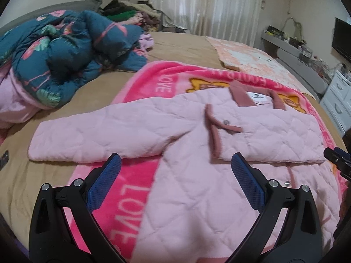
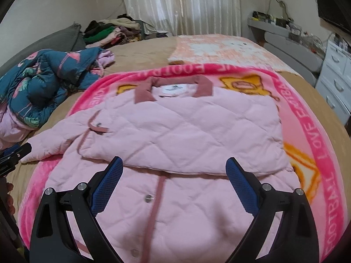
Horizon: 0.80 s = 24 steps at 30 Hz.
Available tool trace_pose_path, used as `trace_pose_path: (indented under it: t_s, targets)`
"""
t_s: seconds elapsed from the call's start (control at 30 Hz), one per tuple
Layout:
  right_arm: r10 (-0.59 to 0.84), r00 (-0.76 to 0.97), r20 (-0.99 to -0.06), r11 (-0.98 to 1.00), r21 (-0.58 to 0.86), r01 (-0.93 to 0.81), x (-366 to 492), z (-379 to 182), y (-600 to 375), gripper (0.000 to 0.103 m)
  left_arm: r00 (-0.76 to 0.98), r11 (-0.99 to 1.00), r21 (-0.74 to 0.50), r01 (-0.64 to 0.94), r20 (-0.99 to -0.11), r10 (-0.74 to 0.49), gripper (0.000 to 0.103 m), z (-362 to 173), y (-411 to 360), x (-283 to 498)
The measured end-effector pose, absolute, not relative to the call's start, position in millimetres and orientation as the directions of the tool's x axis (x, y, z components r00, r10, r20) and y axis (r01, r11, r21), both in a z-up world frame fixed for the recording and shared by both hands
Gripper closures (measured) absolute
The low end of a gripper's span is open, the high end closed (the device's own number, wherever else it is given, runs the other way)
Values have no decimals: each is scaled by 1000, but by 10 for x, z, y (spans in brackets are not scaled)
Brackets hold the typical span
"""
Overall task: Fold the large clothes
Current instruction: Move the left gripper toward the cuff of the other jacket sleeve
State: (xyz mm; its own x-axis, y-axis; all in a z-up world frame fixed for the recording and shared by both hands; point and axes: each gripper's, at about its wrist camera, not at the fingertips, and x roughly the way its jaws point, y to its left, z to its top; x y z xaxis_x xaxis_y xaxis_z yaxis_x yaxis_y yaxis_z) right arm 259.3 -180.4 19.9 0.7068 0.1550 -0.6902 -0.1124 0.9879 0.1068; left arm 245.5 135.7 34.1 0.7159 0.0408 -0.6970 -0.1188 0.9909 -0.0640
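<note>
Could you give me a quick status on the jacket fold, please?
Left gripper open, right gripper open, both empty above the pink quilted jacket. One sleeve folded across the chest, other sleeve out flat. Nothing in the way.

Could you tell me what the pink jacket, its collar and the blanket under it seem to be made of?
The pink jacket looks like matte quilted padded fabric: diamond stitching, puffy panels. Its collar seems a denser, napped cloth, perhaps corduroy or fleece; blur leaves that open. The blanket looks like plush fleece, with a fuzzy, slightly shiny pile and printed lettering.
</note>
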Motion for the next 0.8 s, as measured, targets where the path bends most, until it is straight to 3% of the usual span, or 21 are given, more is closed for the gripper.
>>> trace_pose_path:
  t_s: [0.8]
  targets:
    - [235,700,-675,954,23,-298,2653,249,-375,9,707,932,-176,-316,-699,108,9,56,2559,2313]
